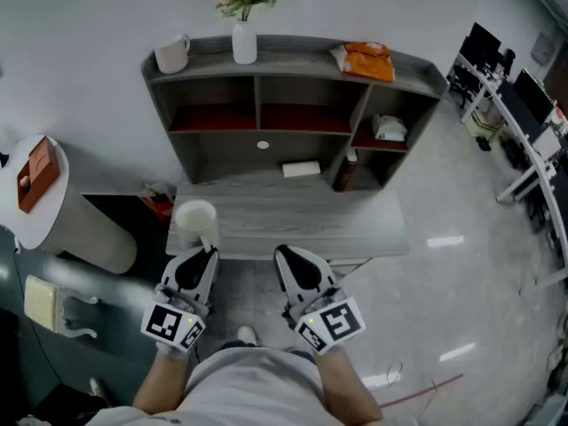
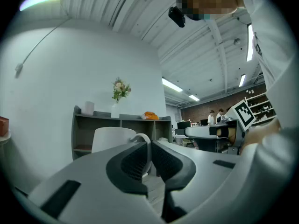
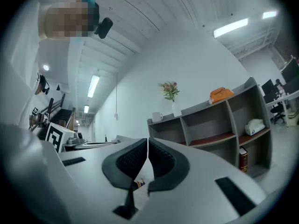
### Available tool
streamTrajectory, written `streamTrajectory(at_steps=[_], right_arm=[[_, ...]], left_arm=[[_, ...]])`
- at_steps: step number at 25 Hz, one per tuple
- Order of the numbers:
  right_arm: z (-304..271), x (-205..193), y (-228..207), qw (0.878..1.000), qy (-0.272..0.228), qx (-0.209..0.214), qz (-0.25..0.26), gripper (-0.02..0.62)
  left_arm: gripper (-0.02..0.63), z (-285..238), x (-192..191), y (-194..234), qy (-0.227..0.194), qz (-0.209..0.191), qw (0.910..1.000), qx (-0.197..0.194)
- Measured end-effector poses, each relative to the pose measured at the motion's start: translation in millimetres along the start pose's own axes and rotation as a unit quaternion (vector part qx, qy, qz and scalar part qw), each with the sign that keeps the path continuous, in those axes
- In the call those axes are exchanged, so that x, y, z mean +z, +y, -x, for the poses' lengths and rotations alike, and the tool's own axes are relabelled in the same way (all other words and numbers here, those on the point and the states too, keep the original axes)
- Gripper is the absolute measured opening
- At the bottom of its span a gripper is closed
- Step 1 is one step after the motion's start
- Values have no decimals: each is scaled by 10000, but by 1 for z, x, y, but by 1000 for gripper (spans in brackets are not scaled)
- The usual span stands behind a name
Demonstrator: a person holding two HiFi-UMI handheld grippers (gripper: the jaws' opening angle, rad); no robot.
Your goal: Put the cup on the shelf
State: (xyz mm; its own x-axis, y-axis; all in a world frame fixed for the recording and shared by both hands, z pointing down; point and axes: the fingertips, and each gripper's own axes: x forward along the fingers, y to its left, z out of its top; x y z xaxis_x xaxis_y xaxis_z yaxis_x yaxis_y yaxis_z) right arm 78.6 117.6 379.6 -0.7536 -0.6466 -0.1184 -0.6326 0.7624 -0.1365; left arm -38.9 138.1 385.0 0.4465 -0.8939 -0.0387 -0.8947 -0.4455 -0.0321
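The cup [image 1: 195,216] stands upright on the bench [image 1: 311,224], in front of the shelf [image 1: 256,105] and level with the shelf's left end. It is well below the shelf's top board.

The left claw [image 1: 206,254] is nearly closed, and its pads clamp the cup's thin handle [image 2: 145,141]. It points level toward the shelf.

The right claw [image 1: 284,256] is fully closed with its pads touching and nothing between them. It is held in front of the shelf's middle, just off the bench edge and apart from the cup.

On the shelf's top board stand a second mug [image 1: 171,54], a flower vase [image 1: 244,43] and an orange bag [image 1: 366,60].
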Motion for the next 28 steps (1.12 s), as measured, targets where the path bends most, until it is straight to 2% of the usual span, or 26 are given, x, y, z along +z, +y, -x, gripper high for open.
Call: streamTrajectory(at_steps=[9,16,22,28], right_arm=[[-37,-15,8,9995,131,-280,-27,26],[-73,-41,9,9974,223,-615,-294,26],[-91,-52,6,9968,333,-623,-376,26],[-107,-57,-22,9968,334,-513,-520,26]], left_arm=[[40,3,-11,45,27,173,9997,-175],[40,4,-24,88,77,266,9990,-344],[40,-2,-32,113,136,356,9989,-271],[40,-23,-40,123,164,408,9990,-65]])
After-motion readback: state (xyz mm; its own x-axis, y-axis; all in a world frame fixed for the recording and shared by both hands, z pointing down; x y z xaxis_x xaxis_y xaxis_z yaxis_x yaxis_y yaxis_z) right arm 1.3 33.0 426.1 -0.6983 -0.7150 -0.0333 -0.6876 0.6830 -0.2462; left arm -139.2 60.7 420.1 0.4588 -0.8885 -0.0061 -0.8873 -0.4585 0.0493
